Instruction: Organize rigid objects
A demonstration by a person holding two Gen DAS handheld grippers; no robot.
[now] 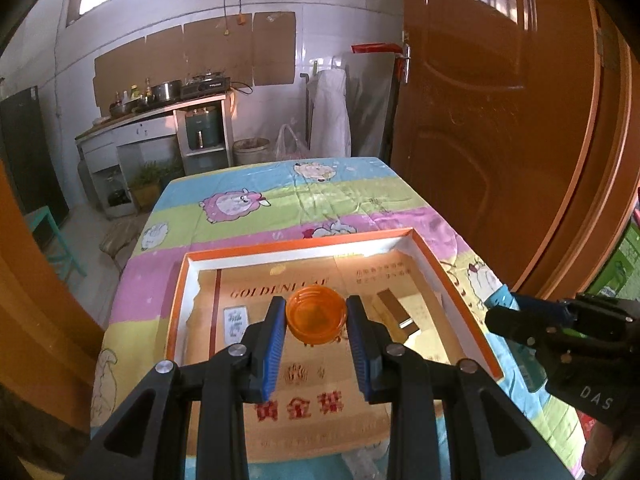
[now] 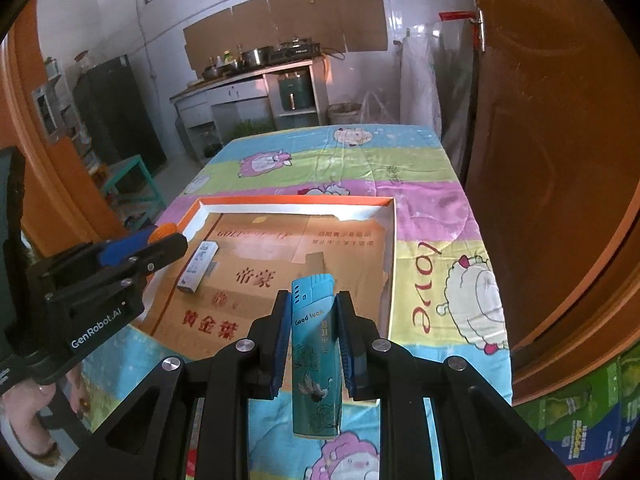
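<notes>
Our left gripper (image 1: 316, 312) has its jaws clamped on the orange cap (image 1: 316, 314) above the tray (image 1: 456, 284); our right gripper (image 2: 313, 320) clamps the teal lighter (image 2: 314, 344) over the tray's near edge.

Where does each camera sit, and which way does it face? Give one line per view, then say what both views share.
Left wrist: on the left gripper, looking forward along its fingers, which clasp an orange lid above the orange-rimmed box; the right gripper shows at right.
Right wrist: on the right gripper, fingers clamping a teal lighter; the left gripper shows at left.
Shared: box, sheep-print tablecloth, brown door.
</notes>
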